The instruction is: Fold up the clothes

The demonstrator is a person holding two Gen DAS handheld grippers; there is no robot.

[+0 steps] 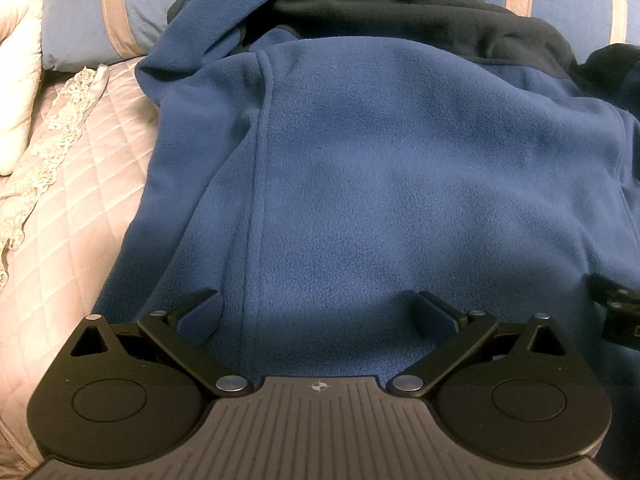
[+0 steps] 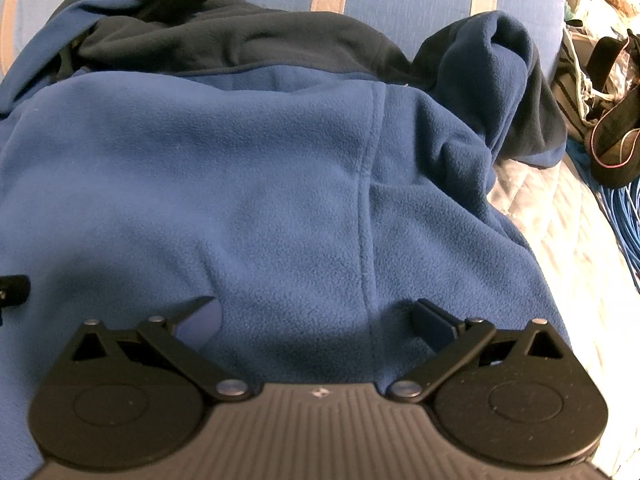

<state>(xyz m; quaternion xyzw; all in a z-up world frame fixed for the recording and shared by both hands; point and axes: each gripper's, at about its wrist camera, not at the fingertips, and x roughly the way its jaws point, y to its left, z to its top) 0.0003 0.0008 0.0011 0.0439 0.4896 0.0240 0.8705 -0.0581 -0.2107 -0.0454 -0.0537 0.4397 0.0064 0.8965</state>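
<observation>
Open quilted bed [image 1: 80, 208] left of the blue fleece [image 1: 380, 168], clear for passage. Blocked at the far edge by a striped pillow [image 1: 88, 12]. Narrow quilt strip right, hemmed by a dark bag [image 2: 612, 140] and blue cords [image 2: 624, 220].

Left gripper [image 1: 318, 316] and right gripper [image 2: 316, 320]: jaws wide apart.

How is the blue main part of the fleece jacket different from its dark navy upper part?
The blue body panel lies fairly flat and smooth near both grippers; the dark navy upper part is bunched and folded, farther away against the striped pillow. The blue area is much larger. Both look like the same fuzzy fleece.
</observation>
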